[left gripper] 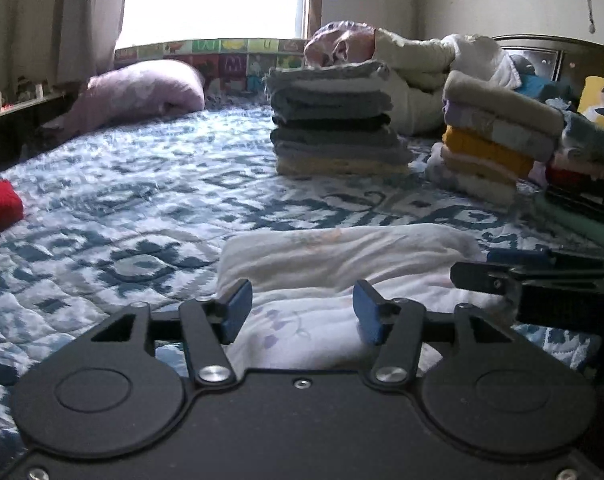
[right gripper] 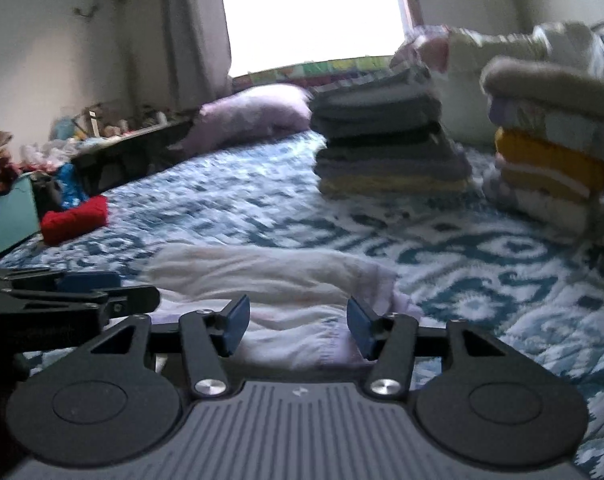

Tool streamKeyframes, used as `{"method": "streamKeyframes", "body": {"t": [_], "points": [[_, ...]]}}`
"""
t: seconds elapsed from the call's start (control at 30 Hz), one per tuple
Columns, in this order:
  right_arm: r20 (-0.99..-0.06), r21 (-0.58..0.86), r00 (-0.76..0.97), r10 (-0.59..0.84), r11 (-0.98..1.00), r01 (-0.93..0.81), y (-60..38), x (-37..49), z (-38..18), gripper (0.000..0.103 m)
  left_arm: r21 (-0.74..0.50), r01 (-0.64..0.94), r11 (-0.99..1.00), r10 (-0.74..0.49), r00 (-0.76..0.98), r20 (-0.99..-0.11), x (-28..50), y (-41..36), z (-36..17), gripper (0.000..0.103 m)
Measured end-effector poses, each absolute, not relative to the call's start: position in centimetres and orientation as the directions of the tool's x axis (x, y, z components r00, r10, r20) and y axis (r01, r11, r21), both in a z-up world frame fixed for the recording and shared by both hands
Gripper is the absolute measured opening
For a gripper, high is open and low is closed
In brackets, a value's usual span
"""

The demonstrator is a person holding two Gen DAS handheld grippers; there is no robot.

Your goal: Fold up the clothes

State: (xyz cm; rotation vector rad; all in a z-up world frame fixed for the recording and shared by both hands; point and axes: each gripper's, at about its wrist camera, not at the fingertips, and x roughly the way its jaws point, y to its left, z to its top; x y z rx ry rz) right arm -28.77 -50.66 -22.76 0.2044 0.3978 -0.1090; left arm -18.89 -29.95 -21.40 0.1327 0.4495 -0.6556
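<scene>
A white folded garment point(left gripper: 342, 264) lies on the bed's blue-and-white quilt point(left gripper: 141, 184), just ahead of both tools. The left hand-held gripper point(left gripper: 302, 312) and right hand-held gripper point(right gripper: 297, 326) stand spread, holding nothing. Beyond rise a grey folded stack point(left gripper: 334, 120) and a mixed-colour stack point(left gripper: 494, 140); a red bundle point(right gripper: 73, 218) lies left, with a pink pillow point(left gripper: 141, 92) beneath the bright window point(left gripper: 217, 0).

Little can be read. The patchwork panel point(left gripper: 221, 62) under the window carries square tiles with pictures and single letters — one pale green tile shows what looks like a "U" point(left gripper: 268, 45), another a yellow arch-shaped "M" mark point(left gripper: 233, 65). The other tiles are too blurred to read.
</scene>
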Motion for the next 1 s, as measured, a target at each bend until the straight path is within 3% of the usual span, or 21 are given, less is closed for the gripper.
{"method": "streamKeyframes", "body": {"t": [0.1, 0.33, 0.53, 0.67, 0.83, 1.0], "points": [[-0.389, 0.166, 0.920, -0.042, 0.979, 0.115, -50.4, -29.1, -22.4, 0.048, -0.022, 0.619, 0.785, -0.560, 0.693, -0.454, -19.0, -29.9, -21.9, 0.055], [-0.509, 0.210, 0.860, -0.038, 0.963, 0.167, -51.6, -27.1, -24.6, 0.048, -0.003, 0.606, 0.795, -0.523, 0.684, -0.508, -17.7, -31.1, -25.0, 0.057], [-0.503, 0.232, 0.863, -0.040, 0.956, 0.180, -51.6, -27.2, -25.2, 0.048, -0.037, 0.592, 0.805, -0.508, 0.657, -0.556, -17.3, -31.0, -24.3, 0.061], [-0.442, 0.333, 0.897, -0.005, 0.927, 0.169, -52.5, -28.6, -24.5, 0.050, -0.025, 0.562, 0.827, -0.465, 0.658, -0.592, -18.0, -30.7, -22.5, 0.076], [-0.430, 0.413, 0.902, 0.024, 0.894, 0.173, -53.4, -29.7, -24.3, 0.068, 0.006, 0.547, 0.837, -0.432, 0.667, -0.607, -18.9, -30.4, -21.8, 0.086], [-0.415, 0.477, 0.908, 0.051, 0.863, 0.170, -53.9, -30.6, -24.2, 0.074, 0.033, 0.547, 0.837, -0.411, 0.667, -0.622, -19.3, -30.6, -21.5, 0.088]]}}
